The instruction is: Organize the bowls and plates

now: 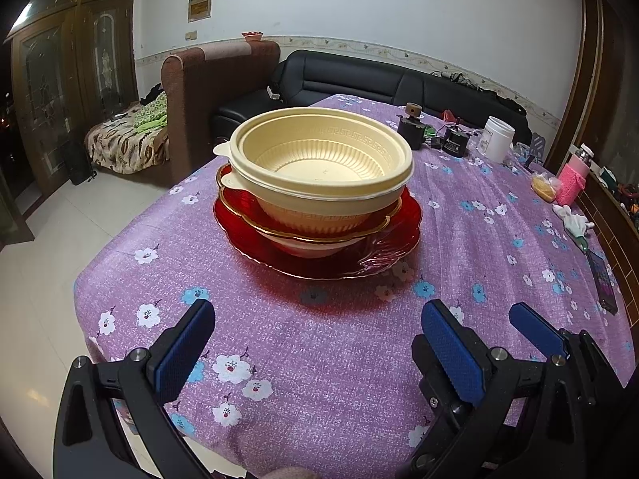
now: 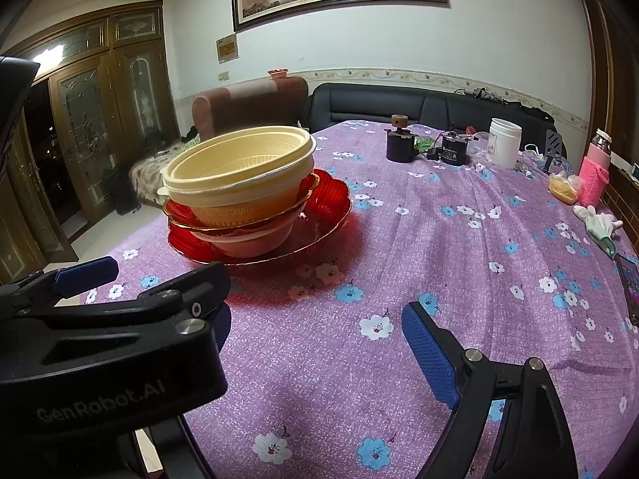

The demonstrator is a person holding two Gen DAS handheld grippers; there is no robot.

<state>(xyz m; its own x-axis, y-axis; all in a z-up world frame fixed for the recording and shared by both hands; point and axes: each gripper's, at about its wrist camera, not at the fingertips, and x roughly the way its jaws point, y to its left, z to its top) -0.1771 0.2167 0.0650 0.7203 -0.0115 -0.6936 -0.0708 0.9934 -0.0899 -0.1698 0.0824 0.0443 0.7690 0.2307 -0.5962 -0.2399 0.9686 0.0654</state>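
Purple floral tablecloth (image 1: 319,359) over a living-room table, with one mixed pile toward its left edge: large red glass plate (image 1: 399,247) at the base, white bowl (image 1: 319,248) on it, gold-rimmed red plate (image 1: 239,207) over that, two nested cream plastic bowls (image 1: 319,147) on top, plates and bowls interleaved rather than sorted by kind, a pile fitting either a gathered finish or a jumble awaiting sorting. Near the front edge, left gripper (image 1: 315,343) and right gripper (image 2: 315,339) both spread wide, holding nothing, well clear of the pile.
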